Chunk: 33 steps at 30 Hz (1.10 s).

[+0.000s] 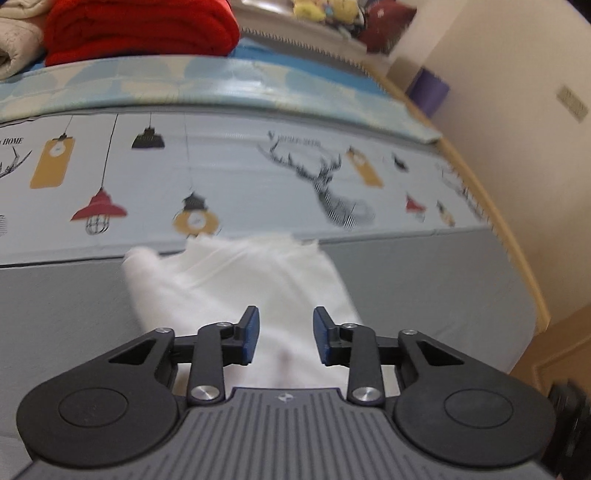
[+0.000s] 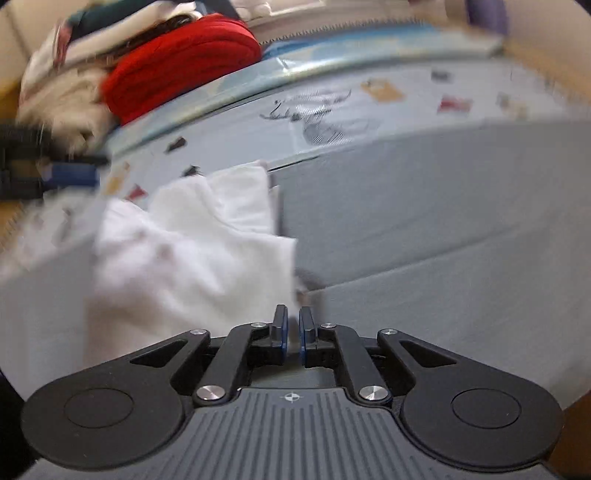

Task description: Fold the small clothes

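A small white garment (image 1: 236,280) lies crumpled on the grey mat (image 1: 424,288), reaching back to the edge of the printed sheet. My left gripper (image 1: 285,325) hangs just above its near part, open, with the white cloth showing in the wide gap and neither blue pad pressing on it. In the right wrist view the same white garment (image 2: 192,251) lies to the left, blurred. My right gripper (image 2: 293,325) sits at its right edge, over the grey mat (image 2: 406,221), jaws only a narrow slit apart and nothing gripped. The left gripper's fingers (image 2: 70,173) show blurred at the far left.
Behind the mat lies a pale sheet (image 1: 240,166) printed with lamps and a deer head. A folded red blanket (image 1: 140,29) and beige bedding (image 1: 18,40) are piled at the back left. The wooden bed edge (image 1: 517,251) and a wall run along the right.
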### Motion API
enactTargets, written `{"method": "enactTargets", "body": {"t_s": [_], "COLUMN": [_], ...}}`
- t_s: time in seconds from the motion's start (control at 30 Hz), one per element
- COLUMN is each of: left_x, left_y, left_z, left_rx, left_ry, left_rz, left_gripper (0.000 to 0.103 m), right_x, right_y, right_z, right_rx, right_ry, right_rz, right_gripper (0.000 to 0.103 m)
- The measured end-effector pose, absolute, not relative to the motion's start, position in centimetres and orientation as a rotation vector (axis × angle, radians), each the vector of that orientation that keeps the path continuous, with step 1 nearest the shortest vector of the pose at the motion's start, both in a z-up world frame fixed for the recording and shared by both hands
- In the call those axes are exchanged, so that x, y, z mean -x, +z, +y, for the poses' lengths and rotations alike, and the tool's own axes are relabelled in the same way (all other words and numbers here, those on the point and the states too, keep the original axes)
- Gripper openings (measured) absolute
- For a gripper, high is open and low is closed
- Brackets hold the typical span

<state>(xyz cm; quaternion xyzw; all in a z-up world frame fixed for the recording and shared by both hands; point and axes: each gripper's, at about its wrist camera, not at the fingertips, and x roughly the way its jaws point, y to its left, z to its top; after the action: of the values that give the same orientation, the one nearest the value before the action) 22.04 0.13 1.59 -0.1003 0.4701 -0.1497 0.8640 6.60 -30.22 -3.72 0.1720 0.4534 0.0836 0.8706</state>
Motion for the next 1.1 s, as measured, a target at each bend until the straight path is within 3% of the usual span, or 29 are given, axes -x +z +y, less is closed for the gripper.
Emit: {"method": "enactTargets", "body": {"t_s": [0.07, 0.13, 0.17, 0.2, 0.43, 0.63, 0.7, 0.77, 0.83, 0.93, 1.1], "left_x": [-21.7, -21.1, -20.7, -20.2, -19.6, -20.3, -20.3, -20.2, -20.0, -20.3, -20.9], "left_y": [1.1, 0.6, 0.2, 0.0, -4.6, -5.0, -4.5, -3.0, -1.9, -1.7, -2.2], "left_z": [0.6, 0.7, 0.7, 0.8, 0.8, 3.3, 3.9, 4.6, 5.6, 6.7, 7.4], "left_rx": [0.187, 0.153, 0.135, 0.117, -0.059, -0.002, 0.009, 0.052, 0.115, 0.163, 0.176], "left_ry": [-0.339, -0.375, -0.395, -0.413, -0.398, -0.372, -0.357, -0.351, -0.354, -0.318, -0.278], "left_rz": [1.011, 1.039, 1.051, 1.064, 1.169, 1.199, 1.186, 1.114, 1.064, 1.055, 1.084], "left_gripper": [0.028, 0.026, 0.024, 0.023, 0.021, 0.021, 0.021, 0.021, 0.021, 0.021, 0.021], "right_x": [-7.3, -8.4, -8.6, -8.8, -9.5, -12.2, -14.4, -16.8, -18.9, -22.4, -26.7], "right_y": [-4.5, -4.9, -5.0, -5.1, -5.0, 3.3, 6.3, 8.6, 10.1, 9.4, 2.1], "right_z": [-30.2, -29.3, -29.3, -29.2, -30.8, -32.0, -31.5, -31.0, -30.4, -28.7, -24.5], "right_rx": [-0.406, -0.412, -0.404, -0.392, -0.362, -0.406, -0.355, -0.301, -0.26, -0.257, -0.28], "right_ry": [0.173, 0.164, 0.153, 0.124, -0.104, 0.063, 0.19, 0.26, 0.305, 0.396, 0.469], "right_rz": [0.962, 0.989, 0.995, 0.998, 1.122, 0.905, 0.866, 0.83, 0.791, 0.823, 0.977], "right_gripper": [0.029, 0.029, 0.011, 0.0, 0.0, 0.004, 0.01, 0.029, 0.03, 0.03, 0.03]}}
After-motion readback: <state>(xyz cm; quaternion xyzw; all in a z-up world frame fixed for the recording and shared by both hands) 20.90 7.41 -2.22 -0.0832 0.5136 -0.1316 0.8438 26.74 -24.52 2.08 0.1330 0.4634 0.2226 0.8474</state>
